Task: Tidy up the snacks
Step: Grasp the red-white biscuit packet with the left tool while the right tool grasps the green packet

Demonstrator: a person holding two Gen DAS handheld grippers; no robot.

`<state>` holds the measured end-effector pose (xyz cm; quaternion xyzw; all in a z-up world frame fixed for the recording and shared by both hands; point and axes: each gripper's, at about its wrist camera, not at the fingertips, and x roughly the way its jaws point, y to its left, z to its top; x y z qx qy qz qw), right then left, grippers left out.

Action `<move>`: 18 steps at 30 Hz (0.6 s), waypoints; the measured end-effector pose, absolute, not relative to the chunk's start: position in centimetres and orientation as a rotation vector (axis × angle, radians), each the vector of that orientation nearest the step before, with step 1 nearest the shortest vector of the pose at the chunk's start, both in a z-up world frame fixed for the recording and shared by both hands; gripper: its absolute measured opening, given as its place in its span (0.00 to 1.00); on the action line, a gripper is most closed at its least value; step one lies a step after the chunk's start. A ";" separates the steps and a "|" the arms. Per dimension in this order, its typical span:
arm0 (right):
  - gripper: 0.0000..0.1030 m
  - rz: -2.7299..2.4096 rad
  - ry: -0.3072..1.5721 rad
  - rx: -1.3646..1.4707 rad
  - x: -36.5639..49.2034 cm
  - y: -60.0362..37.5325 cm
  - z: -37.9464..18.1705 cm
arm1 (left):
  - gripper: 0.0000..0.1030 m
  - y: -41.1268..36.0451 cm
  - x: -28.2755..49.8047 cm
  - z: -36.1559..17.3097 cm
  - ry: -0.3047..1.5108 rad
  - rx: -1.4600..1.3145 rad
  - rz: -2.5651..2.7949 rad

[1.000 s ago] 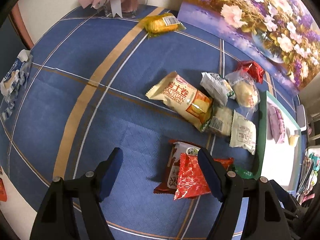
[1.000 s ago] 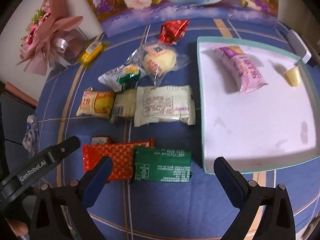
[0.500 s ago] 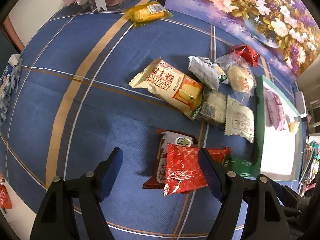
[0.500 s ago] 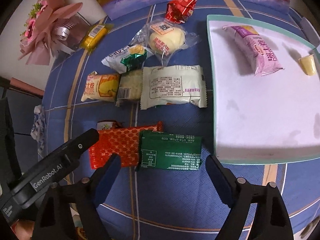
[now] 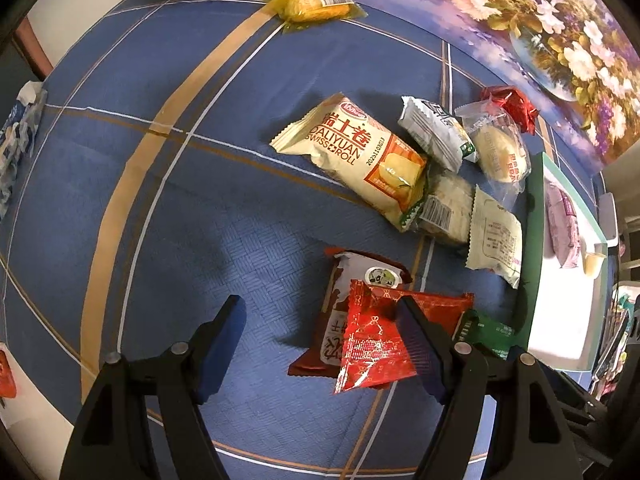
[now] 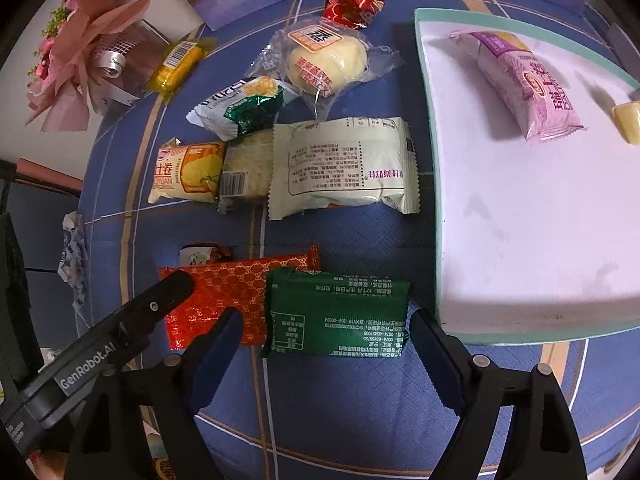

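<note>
presently, in the right wrist view, the left gripper [image 6: 152,312] enters from the left as a black arm lying over the red patterned packet [image 6: 224,300]; in its own view its jaws stand apart, with the right finger [image 5: 416,340] over that packet's [image 5: 384,344] top face and the left finger over bare blue tablecloth [image 5: 160,200]. whether the finger touches the packet cannot be told. under the red packet lies a brown packet [image 5: 332,320].

the right gripper [image 6: 326,344] points steeply down with its jaws spread either side of the green packet [image 6: 336,316], which lies flat between the fingertips; the pads do not press on it. the green packet overlaps the red packet's right end.

beyond the fingertips lie a swiss roll packet [image 6: 188,172], a clear-wrapped bar [image 6: 244,172] and a white packet [image 6: 344,168] in a row.

to the right of the jaws, a white tray [image 6: 432,184] with a teal rim holds a purple swiss roll packet [image 6: 528,80] and a small yellow jelly cup [image 6: 628,120].
</note>
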<state>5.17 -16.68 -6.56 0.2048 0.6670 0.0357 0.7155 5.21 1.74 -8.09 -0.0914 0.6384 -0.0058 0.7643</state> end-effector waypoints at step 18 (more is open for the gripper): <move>0.67 0.061 1.437 0.345 4.9 -14.6 -6.4 | 0.75 0.8 5.3 -7.8 1.382 -0.221 -0.029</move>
